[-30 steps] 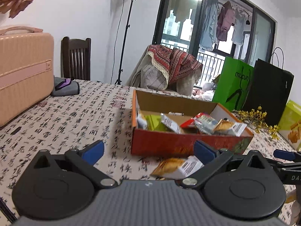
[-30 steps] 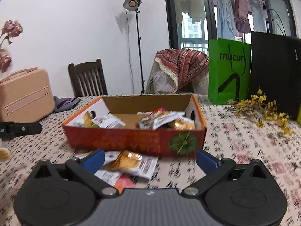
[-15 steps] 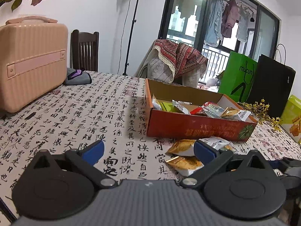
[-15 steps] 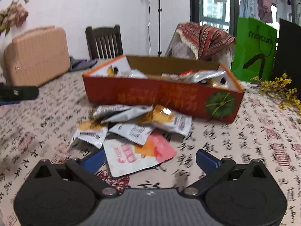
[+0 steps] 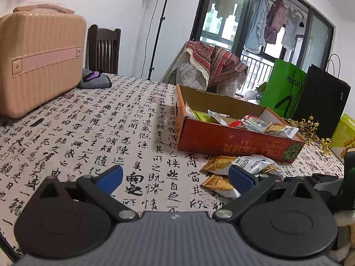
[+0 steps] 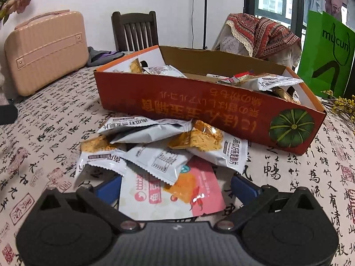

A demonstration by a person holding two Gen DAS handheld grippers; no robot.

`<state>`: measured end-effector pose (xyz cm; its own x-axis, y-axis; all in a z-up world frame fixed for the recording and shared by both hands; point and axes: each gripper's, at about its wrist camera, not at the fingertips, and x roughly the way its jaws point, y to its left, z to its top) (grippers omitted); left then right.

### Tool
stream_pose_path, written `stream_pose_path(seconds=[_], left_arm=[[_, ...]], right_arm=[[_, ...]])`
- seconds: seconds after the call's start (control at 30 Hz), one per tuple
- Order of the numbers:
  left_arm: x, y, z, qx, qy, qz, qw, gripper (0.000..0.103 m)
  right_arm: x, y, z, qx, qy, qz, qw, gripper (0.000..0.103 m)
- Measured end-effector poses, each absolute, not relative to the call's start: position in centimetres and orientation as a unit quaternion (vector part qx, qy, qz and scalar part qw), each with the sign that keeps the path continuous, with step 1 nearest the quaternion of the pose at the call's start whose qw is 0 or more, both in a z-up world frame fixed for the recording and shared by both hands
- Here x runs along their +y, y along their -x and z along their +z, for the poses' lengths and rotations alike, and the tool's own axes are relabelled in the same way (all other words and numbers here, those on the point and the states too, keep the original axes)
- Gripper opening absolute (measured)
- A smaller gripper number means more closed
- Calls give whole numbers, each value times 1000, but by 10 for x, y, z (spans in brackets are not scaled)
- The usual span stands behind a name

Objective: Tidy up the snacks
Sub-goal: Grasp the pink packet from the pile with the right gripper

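Now the right claw (image 6: 176,187) stands spread around the pink packet (image 6: 170,192); the left claw (image 5: 175,177), also spread, holds nothing.

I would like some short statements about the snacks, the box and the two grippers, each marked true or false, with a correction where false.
1. The right gripper is open around the pink packet. True.
2. The orange box is empty. False: it holds several snack packets.
3. Loose packets lie on the tablecloth in front of the box. True.
4. The left gripper holds a packet. False: it is open with only tablecloth between its fingers.
5. The pink suitcase stands on the floor. False: it stands on the table.
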<state>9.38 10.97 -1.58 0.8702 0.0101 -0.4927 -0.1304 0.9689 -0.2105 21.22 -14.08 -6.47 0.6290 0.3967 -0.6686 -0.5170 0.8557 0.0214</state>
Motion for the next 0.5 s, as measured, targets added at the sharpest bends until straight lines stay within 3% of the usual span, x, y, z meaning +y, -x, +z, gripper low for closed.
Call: stream_pose_path(seconds=[0.1, 0.17, 0.4, 0.5], left_arm=[[109, -96, -18, 256, 121, 36, 958, 103], [109, -95, -19, 258, 121, 35, 958, 103], [111, -95, -21, 262, 123, 41, 956, 103], [110, -95, -21, 263, 124, 40, 956, 103]], right_arm=[[-143, -211, -64, 345, 84, 261, 898, 101], [-144, -207, -63, 338, 85, 267, 898, 90], [-157, -191, -58, 331, 67, 277, 900, 86], [-168, -183, -52, 320, 54, 273, 906, 78]])
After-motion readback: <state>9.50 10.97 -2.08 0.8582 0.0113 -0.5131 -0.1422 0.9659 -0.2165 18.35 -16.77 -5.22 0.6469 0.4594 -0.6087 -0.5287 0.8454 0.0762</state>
